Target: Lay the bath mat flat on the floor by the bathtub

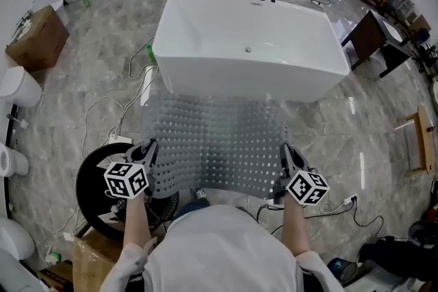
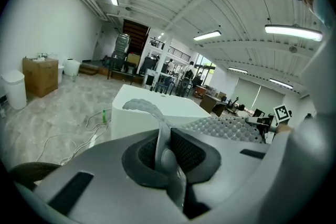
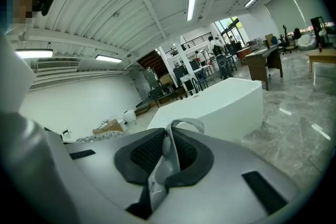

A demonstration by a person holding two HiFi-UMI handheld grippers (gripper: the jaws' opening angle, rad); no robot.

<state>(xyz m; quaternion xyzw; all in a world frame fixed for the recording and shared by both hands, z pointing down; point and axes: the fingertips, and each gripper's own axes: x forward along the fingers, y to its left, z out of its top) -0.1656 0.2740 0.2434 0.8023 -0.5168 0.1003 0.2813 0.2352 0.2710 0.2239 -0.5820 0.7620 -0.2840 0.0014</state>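
Observation:
A clear, bumpy bath mat [image 1: 215, 140] hangs spread out in the air between my two grippers, in front of the white bathtub [image 1: 250, 44]. My left gripper [image 1: 148, 155] is shut on the mat's near left corner, and the mat's edge [image 2: 157, 123] curls up between its jaws. At the near right corner my right gripper [image 1: 286, 159] is shut on the mat [image 3: 167, 152] too. The bathtub [image 2: 157, 110] stands just beyond the mat in the left gripper view, and the tub [image 3: 220, 107] also shows in the right gripper view.
White cables [image 1: 113, 113] and a green bottle [image 1: 149, 53] lie on the marble floor left of the tub. A black round stool [image 1: 92, 181] stands by my left leg. A cardboard box [image 1: 37, 37] and toilets [image 1: 17, 89] line the left wall; desks [image 1: 373, 37] stand at right.

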